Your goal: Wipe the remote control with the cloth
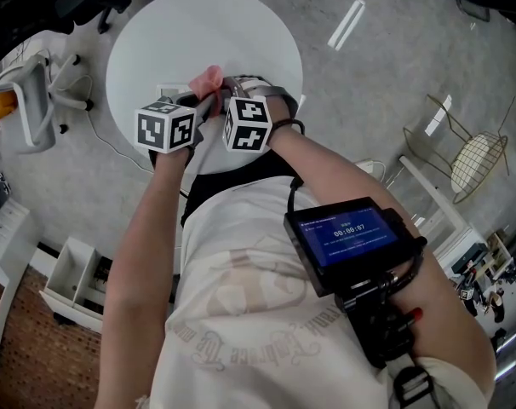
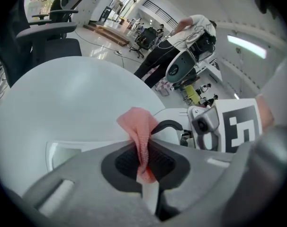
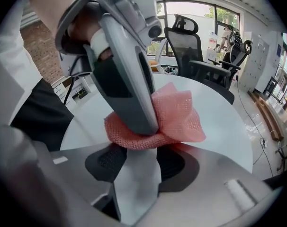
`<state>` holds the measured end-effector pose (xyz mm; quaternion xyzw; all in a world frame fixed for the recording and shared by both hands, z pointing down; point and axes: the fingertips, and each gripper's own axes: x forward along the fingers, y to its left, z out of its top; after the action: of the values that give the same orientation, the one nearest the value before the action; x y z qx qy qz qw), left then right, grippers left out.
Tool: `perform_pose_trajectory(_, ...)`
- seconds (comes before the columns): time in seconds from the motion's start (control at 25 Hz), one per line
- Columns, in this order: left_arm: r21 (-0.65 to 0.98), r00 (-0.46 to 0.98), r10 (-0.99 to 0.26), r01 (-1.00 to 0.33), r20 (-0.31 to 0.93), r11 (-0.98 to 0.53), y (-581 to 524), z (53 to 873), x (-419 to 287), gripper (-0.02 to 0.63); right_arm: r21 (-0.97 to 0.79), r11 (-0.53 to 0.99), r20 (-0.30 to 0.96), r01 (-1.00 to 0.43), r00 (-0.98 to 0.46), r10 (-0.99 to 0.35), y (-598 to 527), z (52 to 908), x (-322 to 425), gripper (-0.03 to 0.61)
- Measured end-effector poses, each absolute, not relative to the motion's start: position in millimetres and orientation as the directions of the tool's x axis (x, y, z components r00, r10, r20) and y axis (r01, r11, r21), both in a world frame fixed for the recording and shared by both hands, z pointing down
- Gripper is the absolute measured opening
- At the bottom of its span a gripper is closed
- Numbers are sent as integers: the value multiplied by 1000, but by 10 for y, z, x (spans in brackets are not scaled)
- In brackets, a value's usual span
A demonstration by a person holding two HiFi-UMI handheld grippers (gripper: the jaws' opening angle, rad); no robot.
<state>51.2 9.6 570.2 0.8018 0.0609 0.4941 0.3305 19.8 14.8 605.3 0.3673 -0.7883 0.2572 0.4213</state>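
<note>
- The left gripper (image 2: pixel 144 157) has its jaws pressed together on a pinch of the pink cloth (image 3: pixel 174 115); the rest of the cloth bunches out past the tips in a loose wad
- The right gripper (image 3: pixel 134 169) has its jaws set fairly wide, clamped on the near end of the remote control (image 3: pixel 134 188), a pale slab that runs up between the pads and away from that gripper's camera
- The two tools meet over the near edge of the round white table (image 1: pixel 241 24), the left gripper at the left and the right gripper just beside it at the right, with the cloth showing pink at their far side
- In the right gripper view the left gripper slants down from the upper left, and its cloth-wrapped tip touches the far part of the remote control, so the wiping looks under way
- Whether the remote control rests on the table or is held clear of it cannot be told
- The remote control is probably light, stiff and smooth-skinned, so it could pivot or slide in the pads when the cloth drags along it; holding it across the narrow sides near one end, as here, leaves the long face free
- The cloth is an open knit, soft, limp and light, so it needs the jaws behind it to press at all; a pinch near the middle leaves a wad for padding, but a small bite may pull out if the knit snags
</note>
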Motion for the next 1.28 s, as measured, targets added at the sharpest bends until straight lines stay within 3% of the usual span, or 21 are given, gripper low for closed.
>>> perform_pose_trajectory(0.88, 371, 402, 168, -507, 900, -778, -1012, 6071, -549, 17, -103, 593, 875, -799, -357, -328, 206, 6156, 312, 212)
perform_pose_trajectory(1.28, 463, 547, 99, -583, 832, -668, -770, 5930, -1003, 17, -99, 580, 893, -808, -330, -307, 114, 6103, 344, 236)
